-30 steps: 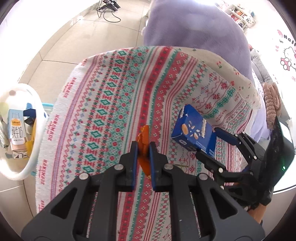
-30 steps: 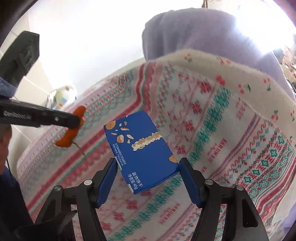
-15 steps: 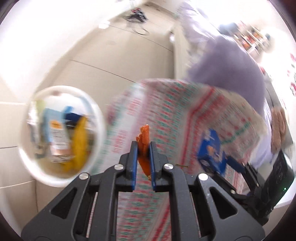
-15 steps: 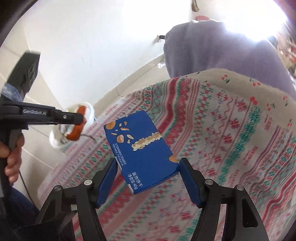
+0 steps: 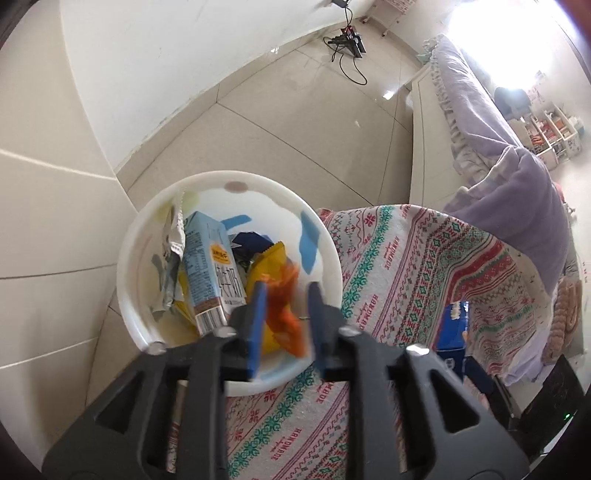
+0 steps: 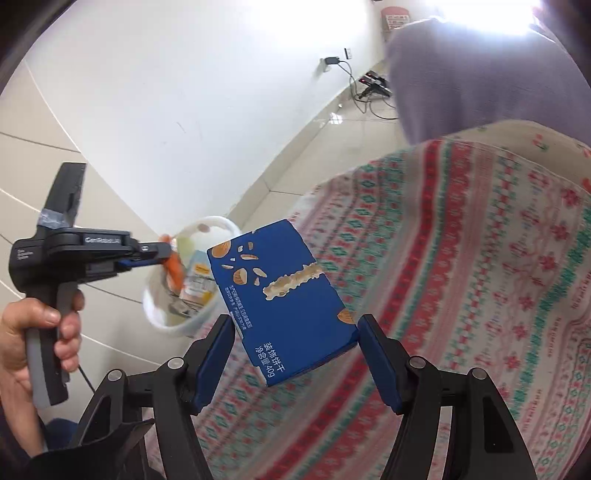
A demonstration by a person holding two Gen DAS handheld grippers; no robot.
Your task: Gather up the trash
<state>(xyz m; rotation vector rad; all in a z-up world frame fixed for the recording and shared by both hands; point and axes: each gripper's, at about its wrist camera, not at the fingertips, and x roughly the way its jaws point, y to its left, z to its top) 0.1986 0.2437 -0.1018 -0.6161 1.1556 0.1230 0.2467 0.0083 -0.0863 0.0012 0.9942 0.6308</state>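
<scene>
A crumpled orange plastic wrapper (image 5: 282, 314) hangs blurred over the round white plastic bin (image 5: 321, 236) of trash. A dark blue cardboard biscuit box (image 6: 284, 302) tilts above the bed.

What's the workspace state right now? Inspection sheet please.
Surface: bed under a striped red-and-green patterned blanket.
Job's things: white round plastic bin on the floor beside the bed; orange crumpled wrapper over it; dark blue cardboard biscuit box.
Clutter: bin holds a light blue drink carton and yellow wrappers.
Grippers: left tool opening, the wrapper loose between its pads; right tool shut on the box.
Cables: black power strip with leads on the floor.
Surroundings: tiled floor, white wall, lilac quilt.
</scene>
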